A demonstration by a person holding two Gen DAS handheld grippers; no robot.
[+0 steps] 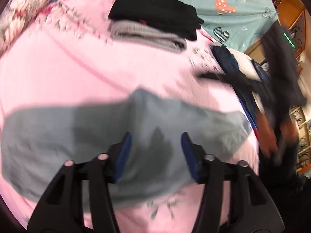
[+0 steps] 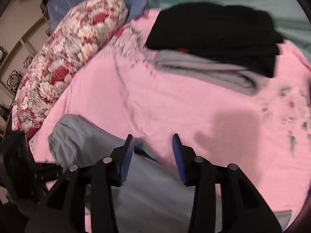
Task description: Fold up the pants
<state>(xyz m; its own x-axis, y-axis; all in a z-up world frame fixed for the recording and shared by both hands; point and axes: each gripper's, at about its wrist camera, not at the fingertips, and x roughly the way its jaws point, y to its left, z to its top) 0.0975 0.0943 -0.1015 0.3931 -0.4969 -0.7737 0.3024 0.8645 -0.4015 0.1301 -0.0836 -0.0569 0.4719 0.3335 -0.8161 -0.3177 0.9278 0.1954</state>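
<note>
A: What is shown in the left wrist view?

B: The grey pants (image 1: 120, 136) are seen spread flat across the pink sheet (image 1: 77, 68) of the bed, directly beneath the left gripper (image 1: 155, 151). Its jaws are held apart, with nothing between them but the cloth below; whether the fabric is touched cannot be told through the blur. Farther back, a folded black garment (image 1: 155, 11) is stacked on a folded grey garment (image 1: 145, 35), and a heap of dark blue clothes (image 1: 243, 73) is seen at the right.

A: And in the right wrist view?

B: The right gripper (image 2: 153, 155) is found over the edge of the pants (image 2: 87, 141), where grey cloth meets pink sheet (image 2: 155, 101). Its jaws are likewise apart and empty. A floral pillow (image 2: 73, 48) is seen at the left, with the black garment (image 2: 213, 31) and the grey garment (image 2: 204, 71) behind.

A: Which step is judged to be in hand?

B: The pants appear laid out and not yet gripped, so a grasp is probably being prepared. An edge would need to be pinched by each gripper, then lifted and carried over evenly, so that the soft cloth is not bunched.
</note>
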